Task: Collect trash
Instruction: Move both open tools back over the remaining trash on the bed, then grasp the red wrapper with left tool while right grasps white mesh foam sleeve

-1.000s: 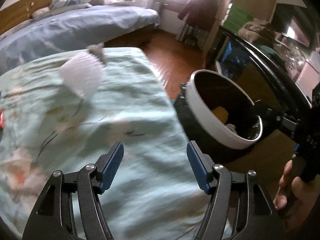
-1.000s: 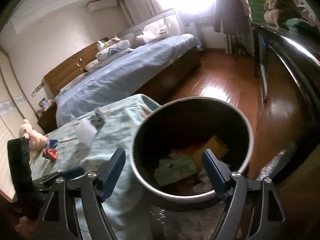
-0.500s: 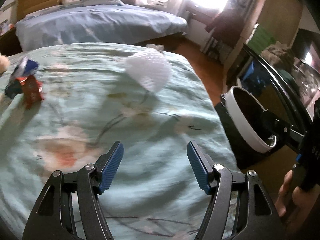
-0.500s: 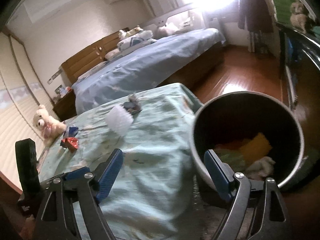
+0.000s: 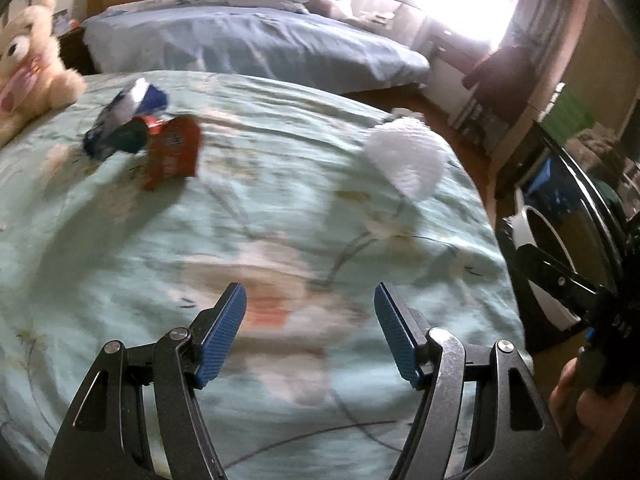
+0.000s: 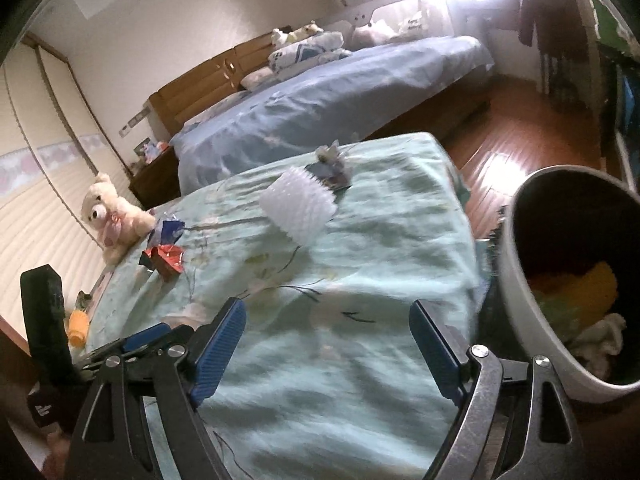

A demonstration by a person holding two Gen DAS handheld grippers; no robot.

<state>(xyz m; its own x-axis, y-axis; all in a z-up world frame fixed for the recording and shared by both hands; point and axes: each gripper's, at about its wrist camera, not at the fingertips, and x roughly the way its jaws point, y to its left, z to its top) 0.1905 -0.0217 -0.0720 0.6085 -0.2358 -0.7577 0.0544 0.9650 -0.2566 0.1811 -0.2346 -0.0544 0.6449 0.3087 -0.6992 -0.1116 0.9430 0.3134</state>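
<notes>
On the green bedspread (image 5: 256, 240) lie a red wrapper (image 5: 174, 152) and a blue-white wrapper (image 5: 120, 118) at the far left, and a white foam net (image 5: 406, 160) at the far right. In the right wrist view the red wrapper (image 6: 164, 260), the blue wrapper (image 6: 168, 229), the foam net (image 6: 298, 208) and a crumpled dark wrapper (image 6: 332, 166) behind it show. The white trash bin (image 6: 516, 292) stands on the floor at the bed's right, holding trash. My left gripper (image 5: 310, 334) is open and empty over the bed. My right gripper (image 6: 326, 350) is open and empty.
A cream teddy bear (image 5: 28, 64) sits at the bed's left edge. A second bed with blue covers (image 6: 320, 96) lies beyond. An orange object (image 6: 78, 326) lies near the bed's left side. Wooden floor (image 6: 516, 140) and dark furniture (image 5: 580, 184) are at the right.
Both grippers have swung left, away from the bin and over the bed. The red and blue wrappers and the teddy bear have come into the left wrist view.
</notes>
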